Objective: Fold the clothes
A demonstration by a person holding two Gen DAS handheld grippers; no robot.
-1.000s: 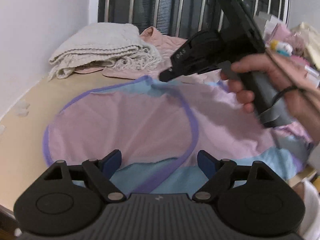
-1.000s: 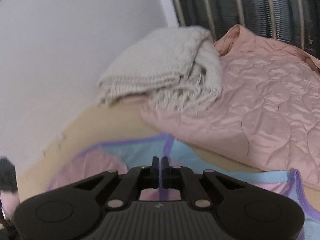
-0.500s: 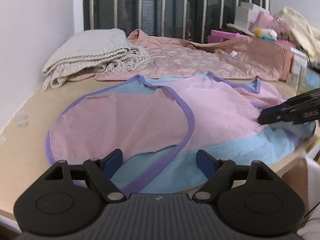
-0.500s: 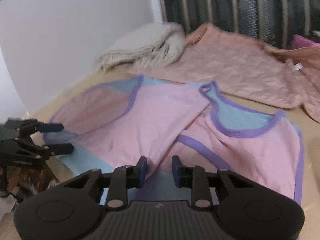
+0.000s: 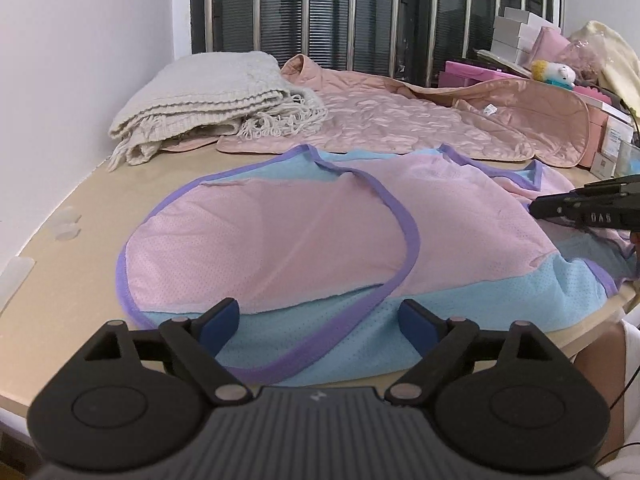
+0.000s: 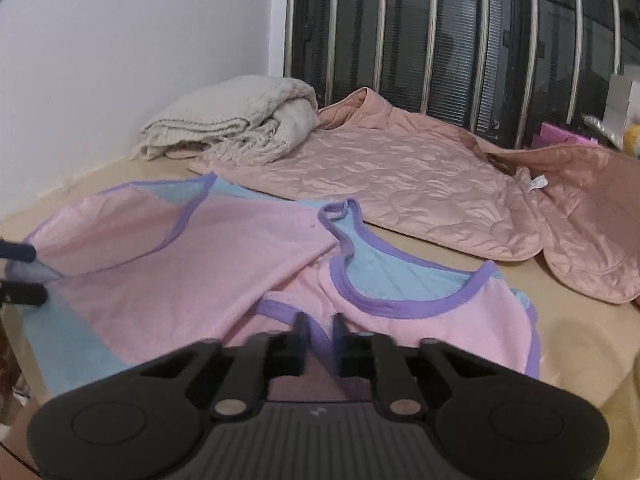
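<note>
A pink and light-blue mesh top with purple trim [image 5: 320,232] lies spread on the beige table [image 5: 80,240], one side folded over the middle. My left gripper [image 5: 320,316] hovers at the top's near blue hem, its jaws wide and still opening; the hem lies between them, unpressed. In the right wrist view the left gripper's blue pads [image 6: 20,252] straddle a corner of the top [image 6: 200,272]. My right gripper [image 6: 321,340] is closing on the purple-trimmed edge below the neckline, with cloth in the narrow gap. From the left wrist view, the right gripper [image 5: 536,208] looks pinched shut on the right side.
A folded cream knitted blanket [image 5: 208,92] and a pink quilted jacket [image 5: 400,120] lie behind the top. Boxes and a soft toy [image 5: 552,72] crowd the far right. A white wall runs along the left; a barred window stands behind. The table's near edge is close.
My right gripper swung from over the far side of the top back to its right edge, opened partway, then narrowed on the purple trim. The left gripper stayed in place.
</note>
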